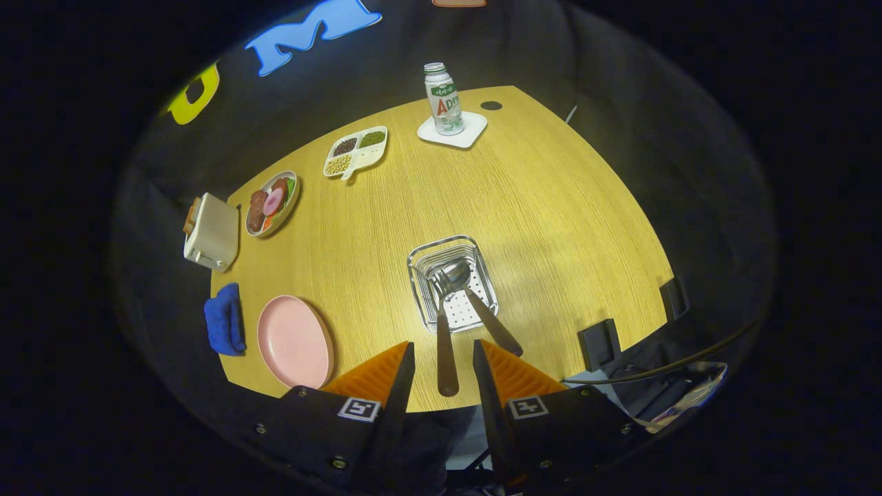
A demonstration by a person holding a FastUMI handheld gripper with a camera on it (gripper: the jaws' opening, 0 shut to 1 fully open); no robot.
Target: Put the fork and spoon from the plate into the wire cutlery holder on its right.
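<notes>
I am holding my gripper (pixel 444 368) up over the near edge of the table (pixel 551 207), its fingers apart and gripping nothing. The fork (pixel 444 337) and spoon (pixel 475 300) are sitting heads-down in the shiny wire cutlery holder (pixel 420 275), so their long dark handles are leaning out toward me. The round pink plate (pixel 295 341) is lying bare and smooth to its left, near the table's corner beside a fuzzy blue cloth (pixel 224 320).

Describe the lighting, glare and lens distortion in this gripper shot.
Gripper view: strong fisheye bends the table edges into curves; light is brightest around the wire cutlery holder, dimming toward the pink plate and toaster; spoon bowl glints; fork handle stays sharp between the open gripper fingers.
</notes>
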